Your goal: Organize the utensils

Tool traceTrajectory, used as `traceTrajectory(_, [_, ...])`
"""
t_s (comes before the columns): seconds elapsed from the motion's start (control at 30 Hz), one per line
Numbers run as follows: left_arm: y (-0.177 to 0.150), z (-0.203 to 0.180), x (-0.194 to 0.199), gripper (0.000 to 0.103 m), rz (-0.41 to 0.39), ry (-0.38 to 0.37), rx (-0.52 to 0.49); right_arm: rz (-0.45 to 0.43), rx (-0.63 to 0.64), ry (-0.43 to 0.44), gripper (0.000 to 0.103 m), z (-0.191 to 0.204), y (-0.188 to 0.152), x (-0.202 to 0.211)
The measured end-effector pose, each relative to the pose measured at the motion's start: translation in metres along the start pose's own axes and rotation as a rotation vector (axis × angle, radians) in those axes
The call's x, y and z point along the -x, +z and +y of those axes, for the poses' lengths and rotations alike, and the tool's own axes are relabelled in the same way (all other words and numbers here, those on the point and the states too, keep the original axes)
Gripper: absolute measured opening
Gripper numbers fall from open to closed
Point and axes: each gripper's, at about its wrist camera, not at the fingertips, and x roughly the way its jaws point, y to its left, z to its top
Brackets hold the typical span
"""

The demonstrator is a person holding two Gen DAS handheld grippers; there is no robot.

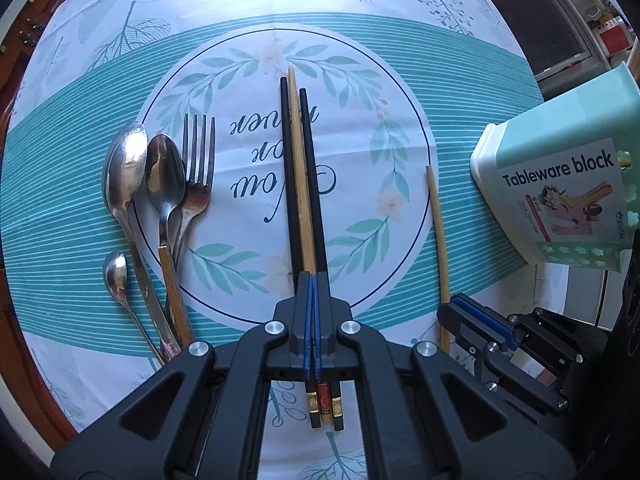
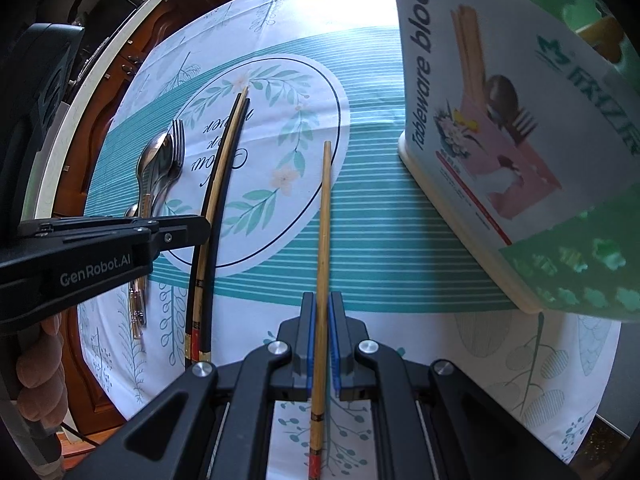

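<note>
Counter (image 1: pixel 400 0) under a leaf-print cloth: spoons (image 1: pixel 124 168) and a fork (image 1: pixel 198 168) lie together at left, a mint tableware block (image 1: pixel 560 184) stands at right. Left hand-held gripper (image 1: pixel 313 280), pointing down, hangs closed above three bundled chopsticks (image 1: pixel 300 168). Right hand-held gripper (image 2: pixel 323 300), steeply tilted, clamps a single bamboo chopstick (image 2: pixel 325 216) beside the block.

There are four chopsticks: two black chopsticks (image 1: pixel 286 168) and two bamboo chopsticks (image 1: pixel 300 176). Three spoons (image 1: pixel 124 168) are visible, plus one fork (image 1: pixel 198 160), one knife with a wooden handle (image 1: pixel 174 292) and one tableware box (image 1: pixel 560 184).
</note>
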Motion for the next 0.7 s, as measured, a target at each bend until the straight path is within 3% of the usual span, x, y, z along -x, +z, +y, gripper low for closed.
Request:
traceTrajectory(0.2, [0.001, -0.006, -0.002, 0.003, 0.013, 0.030, -0.017, -0.003, -0.002, 0.002, 0.006, 0.000, 0.000, 0.000])
traceTrajectory(0.3, [0.001, -0.019, -0.002, 0.015, 0.021, 0.020, -0.031, -0.004, -0.001, 0.001, 0.006, -0.001, -0.001, 0.000])
traceTrajectory(0.43, [0.000, -0.031, -0.002, 0.016, 0.013, 0.062, -0.030, -0.006, -0.003, 0.001, 0.006, -0.002, -0.002, 0.001])
traceTrajectory(0.7, [-0.007, -0.032, -0.006, 0.016, 0.032, 0.038, -0.006, -0.009, -0.004, 0.000, 0.006, -0.004, -0.003, 0.001])
